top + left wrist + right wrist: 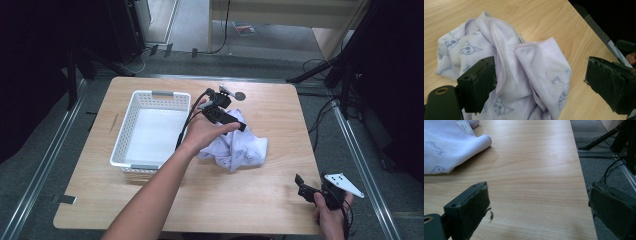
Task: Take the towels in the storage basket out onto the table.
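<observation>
High view shows a wooden table [260,200] with a white basket [121,131] on its left part and a crumpled pale lilac cloth [240,149] lying just to the right of that basket, on the bare wood and outside it. The left gripper [239,124] hangs over the upper edge of the cloth, held by the left hand [207,131]. In the left gripper view the jaws stand wide apart, with folds of the cloth [529,65] below and between them, and the pads do not press on it, so nothing is held. The right gripper [537,207] rests near the front right corner of the table, well apart from the cloth, and its jaws are also wide open with only wood between them. The work in hand seems to be to handle this cloth, maybe to bring it into the basket. The risk from here is a poor grasp: the cloth is a loose heap with many layers, so the jaws may close on one thin fold only, and then the rest would hang down, drag on the table or catch on the basket rim. If the gripper closes too high, it may pinch nothing.
</observation>
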A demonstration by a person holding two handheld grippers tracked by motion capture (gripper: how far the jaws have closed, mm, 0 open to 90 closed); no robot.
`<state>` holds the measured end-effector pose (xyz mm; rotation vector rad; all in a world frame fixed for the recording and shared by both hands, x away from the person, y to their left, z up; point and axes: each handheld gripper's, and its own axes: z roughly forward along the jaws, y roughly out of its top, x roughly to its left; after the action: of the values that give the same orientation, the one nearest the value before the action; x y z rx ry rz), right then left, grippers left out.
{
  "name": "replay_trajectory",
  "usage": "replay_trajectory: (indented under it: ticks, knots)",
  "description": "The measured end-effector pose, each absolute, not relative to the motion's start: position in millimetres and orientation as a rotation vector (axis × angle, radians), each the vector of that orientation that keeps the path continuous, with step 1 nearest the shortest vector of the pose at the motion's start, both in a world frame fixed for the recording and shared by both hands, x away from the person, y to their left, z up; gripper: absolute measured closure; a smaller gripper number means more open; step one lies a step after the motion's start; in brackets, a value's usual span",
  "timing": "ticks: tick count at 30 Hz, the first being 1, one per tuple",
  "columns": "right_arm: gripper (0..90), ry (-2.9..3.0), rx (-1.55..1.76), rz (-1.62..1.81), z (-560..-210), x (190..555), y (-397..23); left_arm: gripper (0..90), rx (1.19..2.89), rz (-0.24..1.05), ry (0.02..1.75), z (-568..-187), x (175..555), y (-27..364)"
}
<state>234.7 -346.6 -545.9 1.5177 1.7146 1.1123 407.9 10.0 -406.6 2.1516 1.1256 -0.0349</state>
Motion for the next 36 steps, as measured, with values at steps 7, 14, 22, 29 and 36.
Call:
replay_trajectory:
  ticks: [7,14,22,29,36]
  knots:
    - [3.5,1.713,1.517,1.109,-546,235,-346,7.7,2.145,0.016,1.147,-393,403,29]
    - [3.5,1.714,1.516,1.107,-546,235,-346,3.5,2.149,0.074,1.18,-382,396,57]
    - [3.5,1.715,1.52,1.101,-546,235,-346,0.0,2.144,0.156,1.254,-382,388,97]
    - [3.5,1.715,1.52,1.097,-546,235,-346,0.0,2.104,0.171,1.294,-387,379,131]
    - [3.5,1.714,1.521,1.095,-546,235,-346,0.0,2.07,0.214,1.334,-389,367,163]
